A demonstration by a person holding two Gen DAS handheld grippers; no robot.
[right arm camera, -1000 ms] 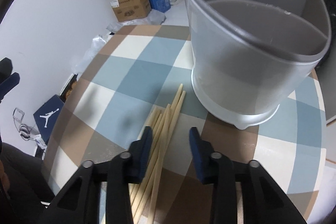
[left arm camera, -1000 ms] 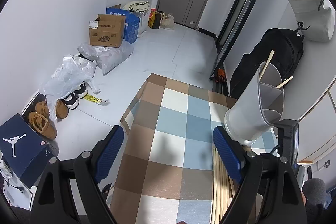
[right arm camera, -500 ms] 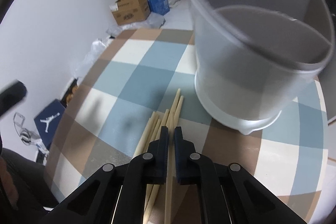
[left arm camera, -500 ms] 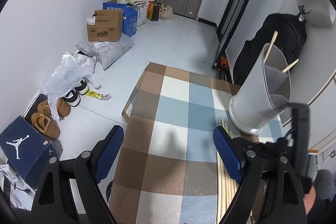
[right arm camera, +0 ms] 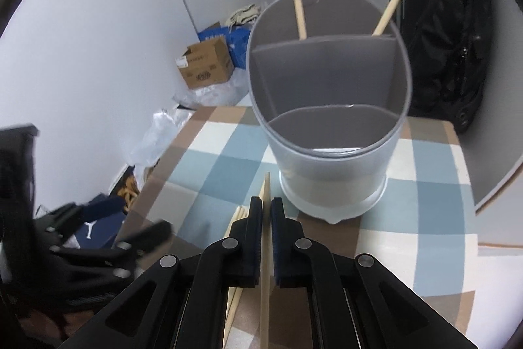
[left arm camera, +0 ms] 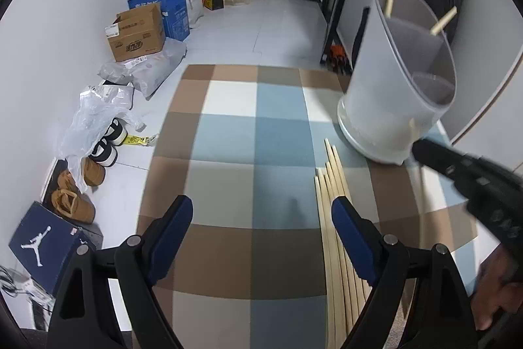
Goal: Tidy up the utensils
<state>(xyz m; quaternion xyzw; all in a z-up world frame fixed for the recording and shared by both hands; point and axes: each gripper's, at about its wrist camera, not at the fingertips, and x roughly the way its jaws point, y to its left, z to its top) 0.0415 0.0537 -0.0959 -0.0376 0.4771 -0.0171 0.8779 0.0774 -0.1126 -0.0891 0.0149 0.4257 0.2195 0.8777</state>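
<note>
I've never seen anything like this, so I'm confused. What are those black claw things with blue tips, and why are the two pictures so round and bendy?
Those claws are grabbers that a person holds, one in each hand. Each has a small camera looking along its two fingers, and its wide lens bends the picture.

The left grabber's picture shows the left gripper open with nothing in it. Below it is a checked tablecloth with a bundle of chopsticks lying on it.

The right grabber's picture shows the right gripper shut on a single chopstick. Ahead stands a grey utensil holder with dividers inside. Two chopsticks already stick up from its far compartment.
</note>
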